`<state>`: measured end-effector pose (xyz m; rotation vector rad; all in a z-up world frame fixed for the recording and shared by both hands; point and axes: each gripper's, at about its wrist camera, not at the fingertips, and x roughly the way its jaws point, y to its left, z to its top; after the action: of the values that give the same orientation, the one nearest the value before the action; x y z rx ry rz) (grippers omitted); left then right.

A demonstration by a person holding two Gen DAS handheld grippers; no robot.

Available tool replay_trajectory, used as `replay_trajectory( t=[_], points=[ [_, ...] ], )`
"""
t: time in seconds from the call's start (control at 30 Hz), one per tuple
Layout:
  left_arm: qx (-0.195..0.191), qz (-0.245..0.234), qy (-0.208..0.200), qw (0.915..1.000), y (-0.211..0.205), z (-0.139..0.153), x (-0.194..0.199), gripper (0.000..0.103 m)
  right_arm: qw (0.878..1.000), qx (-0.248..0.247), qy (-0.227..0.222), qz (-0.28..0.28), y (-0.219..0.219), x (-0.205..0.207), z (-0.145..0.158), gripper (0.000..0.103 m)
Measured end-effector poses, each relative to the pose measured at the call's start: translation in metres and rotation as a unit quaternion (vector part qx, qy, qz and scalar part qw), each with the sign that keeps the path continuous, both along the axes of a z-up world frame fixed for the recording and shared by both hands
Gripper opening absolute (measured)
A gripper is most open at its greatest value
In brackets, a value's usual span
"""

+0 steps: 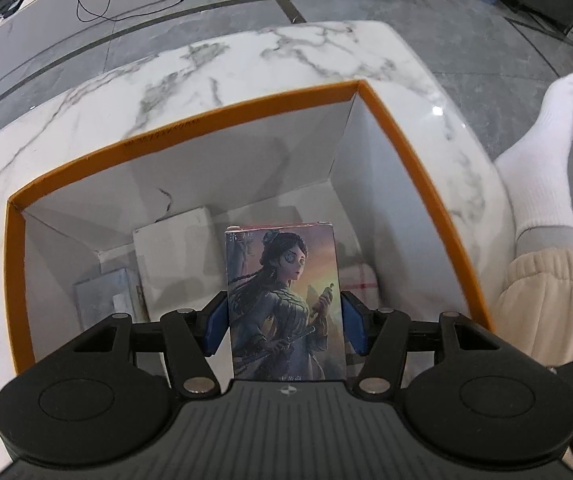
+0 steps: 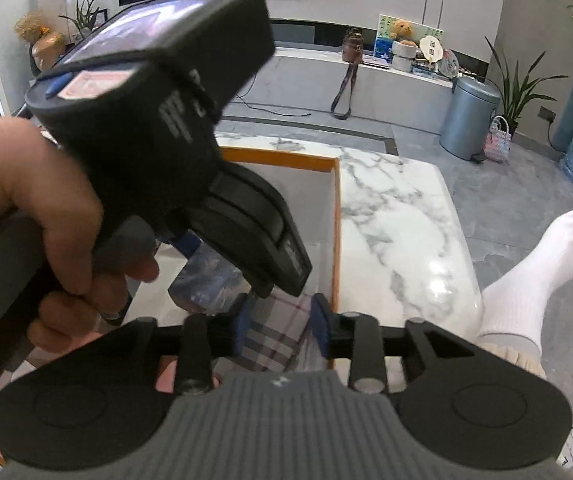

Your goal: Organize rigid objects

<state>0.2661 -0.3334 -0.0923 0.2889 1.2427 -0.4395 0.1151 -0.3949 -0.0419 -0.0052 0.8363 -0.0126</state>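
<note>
Your left gripper [image 1: 285,322] has the card box [image 1: 284,300] between its blue pads, one pad on each long edge, low down near the box's bottom end, though whether they pinch or just flank it you can't tell from here. That box looks light and stiff, a thin carton with a glossy printed face, so it may slip. The narrow side edges are the right place to hold; squeeze gently or the card will dent.

Just past your fingertips, below the box, flat white packets [image 1: 174,256] lie on the bin floor.

Around all that stands the orange-rimmed bin [image 1: 190,120], and you're pointing steeply down into it.

Your right gripper [image 2: 282,326] hangs over the bin's right wall, jaws spread partway, nothing between them, only a plaid item [image 2: 276,336] showing beneath.
</note>
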Motion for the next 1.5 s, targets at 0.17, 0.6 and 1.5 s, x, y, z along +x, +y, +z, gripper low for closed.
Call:
replay_trajectory(
  t=[0.17,0.6,1.5],
  points=[
    [-0.016,-0.005,-0.01,0.9998,0.011,0.015,-0.004,0.073,1.0,-0.02,0.005,0.02,0.007,-0.001,-0.001,0.053],
    [-0.066,-0.047,-0.096,0.992,0.078,0.091,-0.059,0.072,1.0,-0.029,0.008,0.005,0.02,-0.026,0.027,0.06],
    [-0.133,0.051,-0.28,0.9493,0.227,0.105,-0.219,0.072,0.992,0.059,-0.081,-0.072,0.089,-0.162,0.051,0.081]
  ],
)
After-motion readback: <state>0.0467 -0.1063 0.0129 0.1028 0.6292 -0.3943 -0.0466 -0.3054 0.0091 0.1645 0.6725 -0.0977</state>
